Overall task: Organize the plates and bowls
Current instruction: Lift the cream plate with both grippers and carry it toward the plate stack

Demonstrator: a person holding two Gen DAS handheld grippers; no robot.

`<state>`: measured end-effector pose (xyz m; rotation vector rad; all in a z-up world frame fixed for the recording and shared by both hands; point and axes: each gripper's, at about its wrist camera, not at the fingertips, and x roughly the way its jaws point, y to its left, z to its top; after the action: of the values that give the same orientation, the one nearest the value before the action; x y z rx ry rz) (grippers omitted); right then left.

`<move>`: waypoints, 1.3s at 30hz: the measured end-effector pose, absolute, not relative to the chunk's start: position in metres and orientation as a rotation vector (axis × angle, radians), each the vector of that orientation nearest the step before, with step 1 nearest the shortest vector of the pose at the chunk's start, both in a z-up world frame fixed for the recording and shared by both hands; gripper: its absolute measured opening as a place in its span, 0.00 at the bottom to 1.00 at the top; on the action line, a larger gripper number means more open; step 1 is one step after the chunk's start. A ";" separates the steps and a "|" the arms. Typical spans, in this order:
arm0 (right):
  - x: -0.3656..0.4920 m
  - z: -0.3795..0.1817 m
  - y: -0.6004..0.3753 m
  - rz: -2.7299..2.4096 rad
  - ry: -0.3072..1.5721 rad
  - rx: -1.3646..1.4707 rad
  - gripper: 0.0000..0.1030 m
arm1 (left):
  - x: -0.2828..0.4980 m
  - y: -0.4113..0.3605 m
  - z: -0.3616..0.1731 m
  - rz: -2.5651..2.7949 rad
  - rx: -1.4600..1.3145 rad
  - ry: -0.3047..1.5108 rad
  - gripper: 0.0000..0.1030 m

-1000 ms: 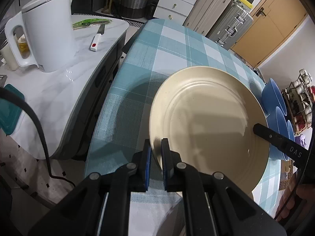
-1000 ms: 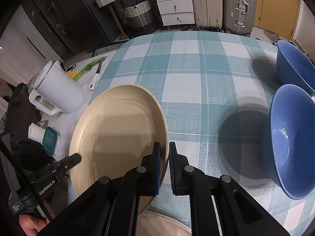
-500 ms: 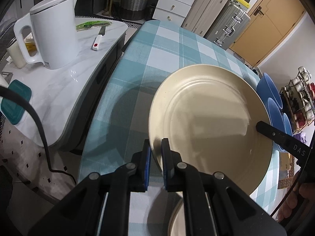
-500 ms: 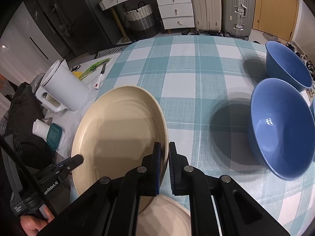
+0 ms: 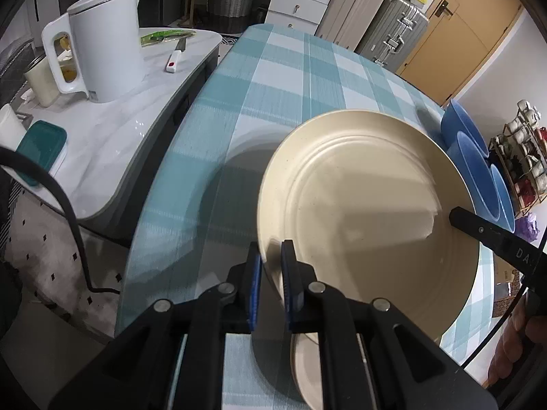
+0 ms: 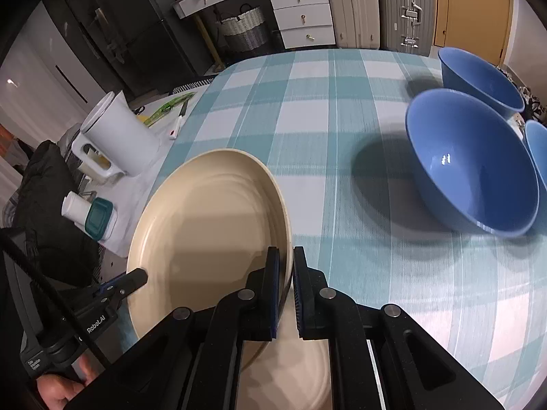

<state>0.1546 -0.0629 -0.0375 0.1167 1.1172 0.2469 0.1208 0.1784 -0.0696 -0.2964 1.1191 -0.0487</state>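
Both grippers carry one cream plate point(image 5: 369, 205) between them above the checked tablecloth point(image 5: 290, 78): the left gripper point(image 5: 271, 270) has its fingers clamped on the plate's near-left rim, and the right gripper point(image 6: 285, 273) is pinched shut on the opposite rim. Compared with a second ago, the pair has travelled level across the table toward the person, so the white kettle point(image 5: 102, 41) and the blue bowls point(image 6: 471, 160) now sit farther up in the views. A second cream plate point(image 6: 290, 372), lying flat on the cloth, has slid into sight directly beneath the carried one. That suggests the stacking spot is nearly reached; the next move is probably to lower the held plate squarely onto the lower one and release both rims together.
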 end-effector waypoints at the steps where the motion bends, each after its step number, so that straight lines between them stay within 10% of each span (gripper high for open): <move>1: 0.150 -0.039 -0.065 0.250 1.118 0.121 0.07 | 0.117 0.177 -0.071 -0.050 -0.294 1.120 0.08; 39: 0.056 -0.078 -0.090 0.237 1.055 -0.095 0.11 | 0.021 0.116 -0.080 -0.014 -0.055 1.072 0.10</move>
<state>0.0557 -0.0899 -0.0776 -0.0947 1.0545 0.2373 0.0209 0.1165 -0.0797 -0.0549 1.0721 -0.0142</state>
